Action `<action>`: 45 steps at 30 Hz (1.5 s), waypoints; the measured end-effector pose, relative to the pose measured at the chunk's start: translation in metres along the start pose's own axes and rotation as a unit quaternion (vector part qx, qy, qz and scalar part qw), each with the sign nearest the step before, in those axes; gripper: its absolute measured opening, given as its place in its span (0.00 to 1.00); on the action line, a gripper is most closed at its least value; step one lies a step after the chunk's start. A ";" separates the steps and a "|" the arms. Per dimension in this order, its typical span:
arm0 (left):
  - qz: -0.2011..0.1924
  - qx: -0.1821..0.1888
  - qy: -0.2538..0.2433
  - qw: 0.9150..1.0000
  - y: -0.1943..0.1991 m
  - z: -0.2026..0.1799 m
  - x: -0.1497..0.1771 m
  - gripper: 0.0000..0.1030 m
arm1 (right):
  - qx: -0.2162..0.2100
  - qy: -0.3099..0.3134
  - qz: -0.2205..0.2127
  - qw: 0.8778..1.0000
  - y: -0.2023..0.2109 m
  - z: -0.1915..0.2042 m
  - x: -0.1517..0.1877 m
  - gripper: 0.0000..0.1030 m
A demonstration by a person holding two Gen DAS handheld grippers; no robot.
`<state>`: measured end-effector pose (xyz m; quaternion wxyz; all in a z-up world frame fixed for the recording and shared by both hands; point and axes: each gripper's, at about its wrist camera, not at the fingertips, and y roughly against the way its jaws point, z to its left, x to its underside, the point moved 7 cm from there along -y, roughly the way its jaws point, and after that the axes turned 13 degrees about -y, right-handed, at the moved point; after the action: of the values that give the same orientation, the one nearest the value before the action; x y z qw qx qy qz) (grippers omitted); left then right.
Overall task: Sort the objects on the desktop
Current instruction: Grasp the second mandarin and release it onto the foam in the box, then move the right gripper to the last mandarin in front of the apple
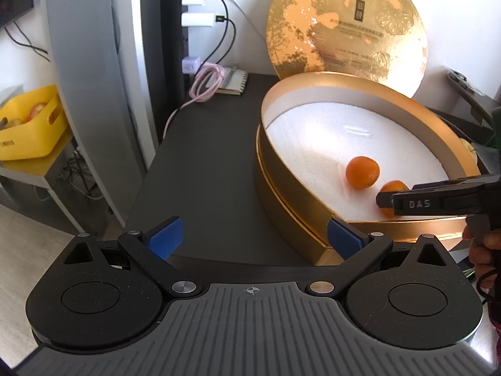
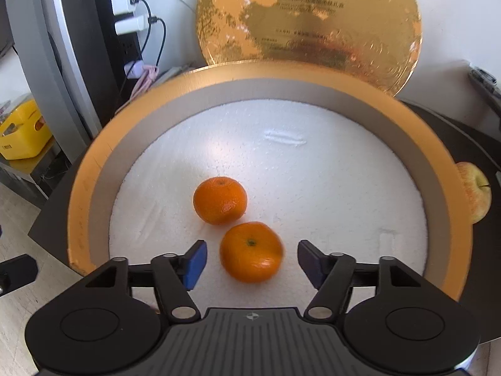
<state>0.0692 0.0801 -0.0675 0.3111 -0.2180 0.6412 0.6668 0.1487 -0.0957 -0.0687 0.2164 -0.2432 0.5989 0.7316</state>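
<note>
Right wrist view: right claw (image 2: 252,261) wide around near tangerine (image 2: 251,251), gold box wall (image 2: 90,169) ringing; left claw (image 1: 253,238) wide, empty.

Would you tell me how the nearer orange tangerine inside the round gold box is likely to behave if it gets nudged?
The nearer orange tangerine is round and lies loose between the open right hand-held gripper pads, so it would probably roll. The white foam floor looks flat, offering little to stop it. It may bump the other tangerine close behind.

Box floor mostly open; rim and lid hem it in

White foam floor (image 2: 281,163) bare at frame centre; two tangerines (image 2: 219,200) lower centre, gold wall (image 2: 94,163) around, lid (image 2: 308,15) upright behind.
</note>
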 end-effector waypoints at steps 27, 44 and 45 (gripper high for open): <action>0.004 0.039 -0.099 0.994 0.009 -0.098 -0.008 0.98 | 0.001 -0.111 -0.107 0.988 0.109 -0.099 0.025 0.85; 0.012 0.045 -0.133 0.990 0.003 -0.120 -0.006 0.98 | 0.014 -0.135 -0.105 0.985 0.101 -0.121 0.033 0.86; 0.011 0.047 -0.135 0.990 0.003 -0.122 -0.006 0.98 | 0.018 -0.141 -0.108 0.984 0.101 -0.126 0.033 0.86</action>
<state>0.0584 -0.0413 -0.0715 0.3977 -0.1043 0.6260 0.6626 0.0738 -0.2372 -0.0316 0.3805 -0.1972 0.5456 0.7202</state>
